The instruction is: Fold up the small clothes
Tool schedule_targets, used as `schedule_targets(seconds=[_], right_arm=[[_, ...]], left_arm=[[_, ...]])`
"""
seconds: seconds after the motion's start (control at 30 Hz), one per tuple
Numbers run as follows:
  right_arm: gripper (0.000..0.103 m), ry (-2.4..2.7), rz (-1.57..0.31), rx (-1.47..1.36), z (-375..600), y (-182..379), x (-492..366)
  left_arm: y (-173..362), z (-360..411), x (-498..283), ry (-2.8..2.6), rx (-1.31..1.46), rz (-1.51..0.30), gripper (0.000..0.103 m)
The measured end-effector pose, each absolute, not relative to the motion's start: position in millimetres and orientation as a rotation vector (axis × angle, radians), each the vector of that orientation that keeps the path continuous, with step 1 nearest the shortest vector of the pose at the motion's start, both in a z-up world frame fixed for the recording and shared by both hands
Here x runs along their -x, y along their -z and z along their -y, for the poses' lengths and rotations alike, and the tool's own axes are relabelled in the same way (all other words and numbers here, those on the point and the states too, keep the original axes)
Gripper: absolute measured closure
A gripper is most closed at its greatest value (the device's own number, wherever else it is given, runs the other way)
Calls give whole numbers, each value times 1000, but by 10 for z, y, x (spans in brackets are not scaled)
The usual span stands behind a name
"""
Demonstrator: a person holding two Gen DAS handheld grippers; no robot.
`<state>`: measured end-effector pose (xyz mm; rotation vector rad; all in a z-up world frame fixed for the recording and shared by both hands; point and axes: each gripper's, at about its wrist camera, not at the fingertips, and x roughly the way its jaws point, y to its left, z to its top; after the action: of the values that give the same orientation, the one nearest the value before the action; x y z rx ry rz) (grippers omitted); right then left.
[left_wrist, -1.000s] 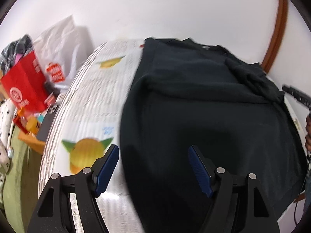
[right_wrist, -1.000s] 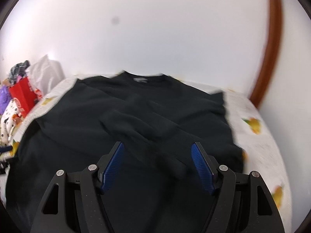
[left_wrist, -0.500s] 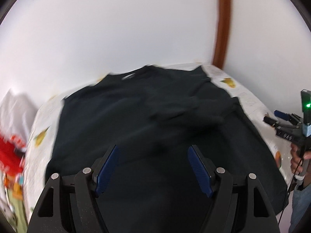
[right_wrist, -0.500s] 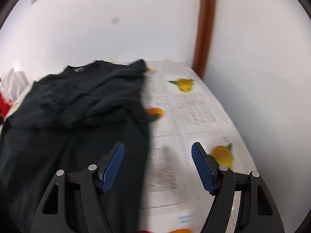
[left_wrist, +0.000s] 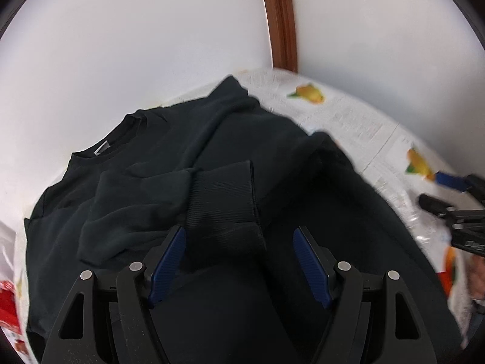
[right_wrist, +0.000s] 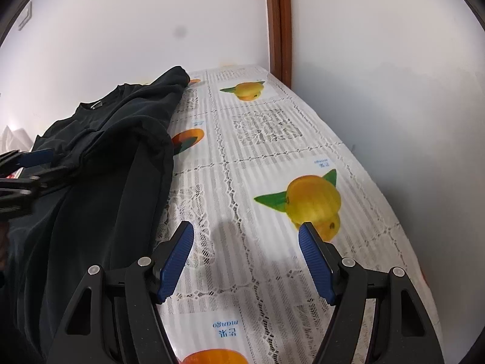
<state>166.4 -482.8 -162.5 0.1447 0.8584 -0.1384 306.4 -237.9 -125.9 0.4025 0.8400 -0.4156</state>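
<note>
Fruit-print tablecloth [right_wrist: 272, 157] bears one black sweatshirt [left_wrist: 169, 163]; two hand-held grippers [left_wrist: 239, 261] [right_wrist: 247, 257] gape, empty.

Table, covered by white lace-patterned plastic tablecloth [right_wrist: 272, 157] printed with yellow and orange fruit and grey text panels; fills centre and right of the right wrist frame. Lying on it: black long-sleeved sweatshirt [left_wrist: 188, 157], spread flat, left of frame.

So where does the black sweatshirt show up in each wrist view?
Left wrist: the black sweatshirt fills the centre, its ribbed cuff just ahead of the open left gripper.
Right wrist: it lies along the left side.
Shared landmark: the brown door frame.
</note>
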Motion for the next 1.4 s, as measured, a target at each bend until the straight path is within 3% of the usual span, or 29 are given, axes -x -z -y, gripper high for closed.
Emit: schedule_targets(seconds=[0.1, 0.17, 0.2, 0.27, 0.47, 0.73, 1.1, 1.4], right_arm=[[32, 133, -859, -141, 4813, 1628, -1640], [32, 132, -859, -136, 4801, 1616, -1622], [32, 132, -860, -130, 4792, 1604, -1613], [32, 140, -859, -113, 4769, 1566, -1602], [32, 137, -816, -68, 4604, 1273, -1581], [32, 58, -769, -82, 4121, 863, -1851], [32, -35, -790, -69, 3440, 781, -2432], [32, 97, -817, -28, 3636, 1105, -2916]], left_arm=[[1378, 2428, -3122, 376, -439, -850, 39], [1410, 2453, -3156, 337, -472, -835, 67], [1413, 2454, -3175, 337, -472, -840, 70], [1336, 2372, -3188, 374, -408, -868, 88], [767, 1817, -3076, 356, -273, -726, 91], [249, 448, -3194, 127, -122, -613, 92], [754, -1048, -3412, 4, 132, -762, 92], [1233, -1297, -3399, -11, 198, -915, 87]])
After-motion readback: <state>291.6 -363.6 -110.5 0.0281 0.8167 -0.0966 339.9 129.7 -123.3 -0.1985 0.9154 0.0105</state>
